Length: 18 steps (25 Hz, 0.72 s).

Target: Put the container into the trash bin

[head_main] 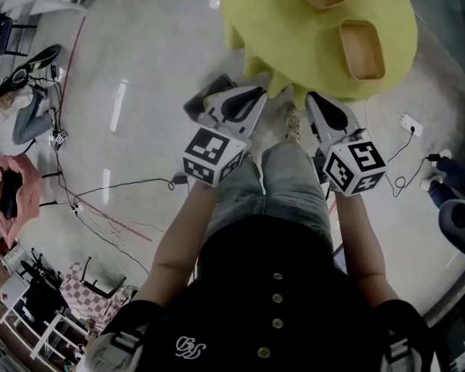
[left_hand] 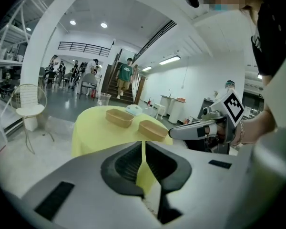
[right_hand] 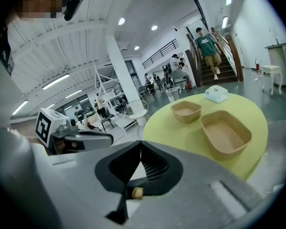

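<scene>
Left claw (head_main: 257,93) and right claw (head_main: 313,99) were shut, empty. The nearer tan oblong paper container (head_main: 362,49) sat upper right on the round yellow counter (head_main: 279,29); one claw should open before reaching its rim.

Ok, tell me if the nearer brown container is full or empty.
Empty: the right gripper view shows only bare brown floor inside the container.

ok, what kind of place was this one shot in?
Probably a big open-plan lab or workshop hall, not a home. It has a polished floor with loose cables, a staircase at the back, and shelving racks around a yellow-covered table.
</scene>
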Each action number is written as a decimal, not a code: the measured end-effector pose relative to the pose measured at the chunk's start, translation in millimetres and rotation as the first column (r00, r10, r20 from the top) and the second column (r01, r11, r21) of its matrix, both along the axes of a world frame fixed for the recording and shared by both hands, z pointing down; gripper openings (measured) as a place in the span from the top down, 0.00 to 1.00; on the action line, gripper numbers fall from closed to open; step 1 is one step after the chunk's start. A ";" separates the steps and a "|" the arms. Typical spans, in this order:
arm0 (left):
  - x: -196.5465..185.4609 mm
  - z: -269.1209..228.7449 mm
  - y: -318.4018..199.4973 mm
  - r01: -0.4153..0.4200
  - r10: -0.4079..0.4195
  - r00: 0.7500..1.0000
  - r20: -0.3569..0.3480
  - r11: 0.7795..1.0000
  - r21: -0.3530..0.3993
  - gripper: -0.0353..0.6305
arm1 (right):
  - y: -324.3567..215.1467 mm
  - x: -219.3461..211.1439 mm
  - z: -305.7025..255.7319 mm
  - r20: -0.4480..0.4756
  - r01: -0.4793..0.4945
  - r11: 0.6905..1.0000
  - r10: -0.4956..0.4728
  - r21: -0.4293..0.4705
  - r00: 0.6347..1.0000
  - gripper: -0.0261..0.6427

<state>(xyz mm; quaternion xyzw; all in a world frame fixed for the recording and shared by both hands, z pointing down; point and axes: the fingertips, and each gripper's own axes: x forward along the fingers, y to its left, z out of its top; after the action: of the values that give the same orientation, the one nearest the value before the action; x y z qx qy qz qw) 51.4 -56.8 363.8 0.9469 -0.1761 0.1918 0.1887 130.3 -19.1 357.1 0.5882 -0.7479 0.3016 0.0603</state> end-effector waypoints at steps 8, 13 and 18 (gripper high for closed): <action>99.1 -14.1 -5.0 -0.120 0.121 0.992 -0.031 0.992 0.027 0.90 | 9.9 95.9 -8.8 -0.017 -0.144 0.990 0.144 0.007 0.989 0.95; 153.5 -14.3 -0.1 -0.203 0.204 0.979 -0.026 0.979 0.036 0.90 | 25.2 138.9 -1.5 -0.011 -0.222 0.975 0.222 -0.018 0.975 0.95; 202.2 -5.2 15.0 -0.291 0.291 0.957 0.008 0.956 0.039 0.84 | 43.7 174.5 8.9 -0.009 -0.273 0.961 0.272 -0.041 0.962 0.95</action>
<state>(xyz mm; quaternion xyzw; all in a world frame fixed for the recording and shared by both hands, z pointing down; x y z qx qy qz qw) 253.6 -41.8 358.6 0.9659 -0.0389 0.2149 0.1393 304.7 24.6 365.9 0.6846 -0.6533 0.3216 0.0316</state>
